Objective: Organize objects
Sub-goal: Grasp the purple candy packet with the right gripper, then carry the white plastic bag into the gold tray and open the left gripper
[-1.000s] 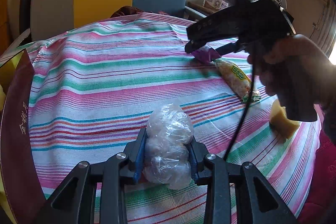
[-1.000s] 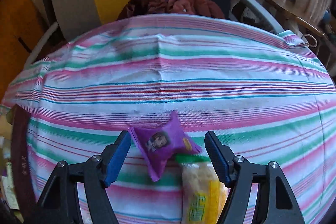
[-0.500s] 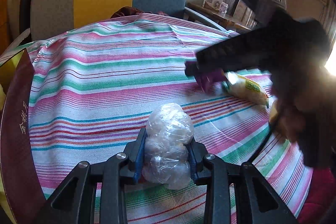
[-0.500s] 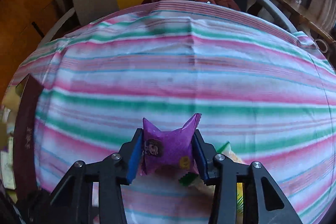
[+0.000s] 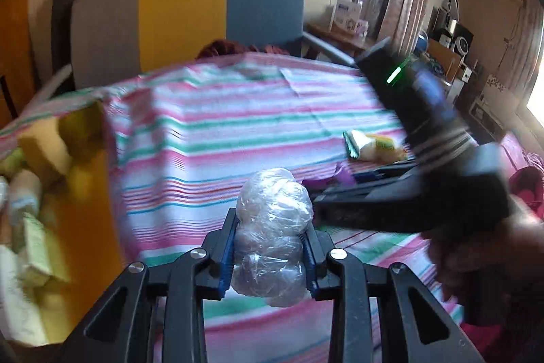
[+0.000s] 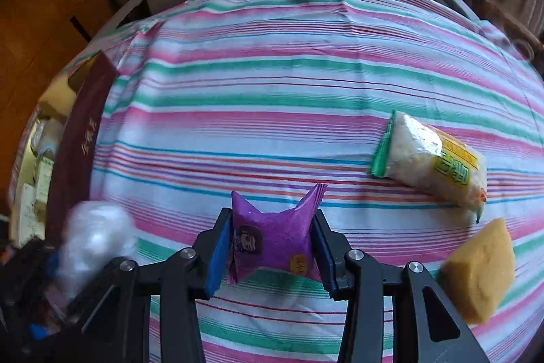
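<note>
My left gripper (image 5: 270,257) is shut on a clear plastic-wrapped bundle (image 5: 272,233) and holds it above the striped tablecloth (image 5: 238,125). My right gripper (image 6: 272,247) is shut on a purple snack packet (image 6: 272,237), lifted off the cloth. The right gripper also shows in the left wrist view (image 5: 326,187), just right of the bundle. The bundle shows blurred in the right wrist view (image 6: 95,240). An open box (image 5: 78,193) with a dark red outside (image 6: 76,152) and yellow inside sits at the left and holds several items.
A yellow-labelled bag of white snacks (image 6: 431,159) lies on the cloth at the right, also in the left wrist view (image 5: 374,145). A yellow sponge wedge (image 6: 479,264) lies nearer. A grey, yellow and blue chair (image 5: 187,12) stands behind the table.
Both grippers have lifted and swung left toward the box, each still holding its item. The right gripper closed on the purple packet and carried it away from the snack bag.
</note>
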Tool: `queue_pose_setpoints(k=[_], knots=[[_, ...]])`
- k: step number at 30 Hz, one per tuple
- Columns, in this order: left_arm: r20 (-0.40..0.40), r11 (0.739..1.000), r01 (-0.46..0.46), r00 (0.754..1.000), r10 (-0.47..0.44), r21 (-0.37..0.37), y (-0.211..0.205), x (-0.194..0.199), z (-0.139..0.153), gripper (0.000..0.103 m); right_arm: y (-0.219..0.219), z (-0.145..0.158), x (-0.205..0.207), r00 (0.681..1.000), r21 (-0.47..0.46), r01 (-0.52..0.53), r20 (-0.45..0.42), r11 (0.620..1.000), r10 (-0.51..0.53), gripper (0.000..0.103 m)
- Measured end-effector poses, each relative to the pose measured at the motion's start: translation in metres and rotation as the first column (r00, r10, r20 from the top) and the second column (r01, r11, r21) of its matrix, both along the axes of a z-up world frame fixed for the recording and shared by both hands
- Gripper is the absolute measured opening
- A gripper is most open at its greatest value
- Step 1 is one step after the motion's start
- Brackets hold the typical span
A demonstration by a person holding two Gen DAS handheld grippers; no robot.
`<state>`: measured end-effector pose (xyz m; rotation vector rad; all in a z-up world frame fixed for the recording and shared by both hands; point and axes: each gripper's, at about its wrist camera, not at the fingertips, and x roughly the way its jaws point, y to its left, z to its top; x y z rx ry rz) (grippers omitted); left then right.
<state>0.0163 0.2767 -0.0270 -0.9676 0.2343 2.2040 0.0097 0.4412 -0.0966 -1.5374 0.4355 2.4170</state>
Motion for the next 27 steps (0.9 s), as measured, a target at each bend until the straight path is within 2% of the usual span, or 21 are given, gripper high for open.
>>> queue_pose_setpoints(k=[2,9,20,27], knots=[[-0.031,1.0,-0.018,0.999,0.019,0.012,-0.014,0.004,0.013,0.032,-0.009,-0.001,-0.002,1.0,0.06,-0.029,0.01,0.998,0.029,0.046],[-0.097,0.994,-0.109,0.989,0.11,0.009,-0.06,0.007,0.04,0.032,-0.009,-0.001,0.001,0.999,0.101,-0.045,0.009,0.994,0.044,0.046],[-0.068,0.963,-0.268,0.961,0.268,0.013,-0.124,-0.01,0.041,0.032,-0.009,0.001,-0.002,0.998,0.108,-0.056,0.009,0.993,0.055,0.048],[-0.039,0.947,-0.32,0.947,0.32,0.002,-0.149,-0.021,0.031,0.033,-0.012,-0.001,-0.004,0.997,0.135,-0.071,0.012,0.988,0.07,0.049]])
